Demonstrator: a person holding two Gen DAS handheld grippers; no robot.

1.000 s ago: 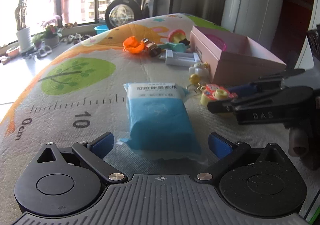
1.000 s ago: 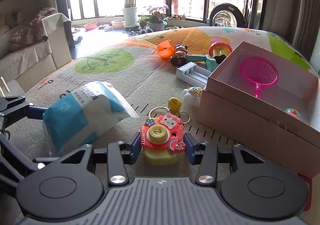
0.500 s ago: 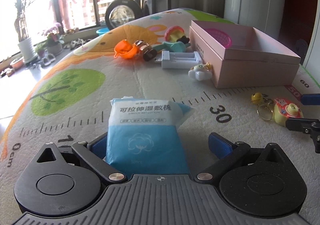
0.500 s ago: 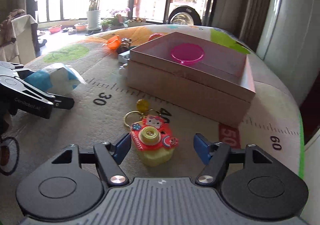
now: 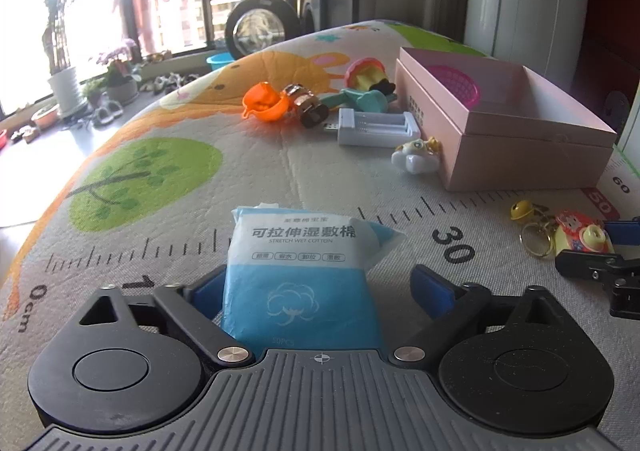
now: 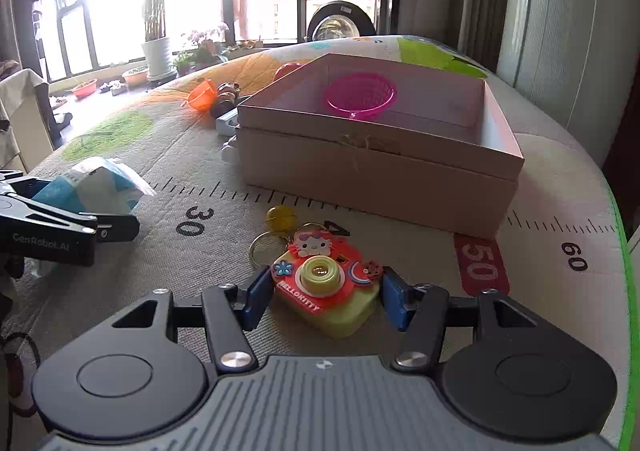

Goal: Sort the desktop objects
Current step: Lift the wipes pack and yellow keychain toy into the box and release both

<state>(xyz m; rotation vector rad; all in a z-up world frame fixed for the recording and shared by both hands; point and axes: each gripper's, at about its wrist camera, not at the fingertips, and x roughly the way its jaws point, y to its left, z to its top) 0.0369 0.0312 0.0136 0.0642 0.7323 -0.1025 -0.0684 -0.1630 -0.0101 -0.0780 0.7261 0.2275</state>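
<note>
Packet of stretch wet cotton point(image 5: 300, 259), blue and white, lies flat on the play mat point(image 5: 160, 211) right inside your left claw point(image 5: 320, 285), its printed end pointing away from you; that claw's jaws have just been closing and now stand about half apart around it; the left pad sits against the packet's edge, while a strip of mat shows between the packet and the right pad, so you have no grip on it yet

Your right claw point(image 6: 324, 293) brackets the Hello Kitty camera keychain point(image 6: 324, 283), which rests on the mat, turned a little askew between the pads; these jaws have also just been closing; both pads stand hard by the toy's sides, and I cannot tell whether they press on it; its key ring point(image 6: 260, 247) and yellow bell point(image 6: 281, 218) trail on the mat just ahead of the left pad

Ahead of the right claw, a little to its right, stands the open pink box point(image 6: 380, 171) with a pink strainer point(image 6: 360, 97) inside; from the left claw the box lies ahead and to the right, with a white battery charger point(image 5: 374, 127) and a small white figurine point(image 5: 414, 157) beside its near wall, and an orange toy cup point(image 5: 264, 107) farther ahead
</note>
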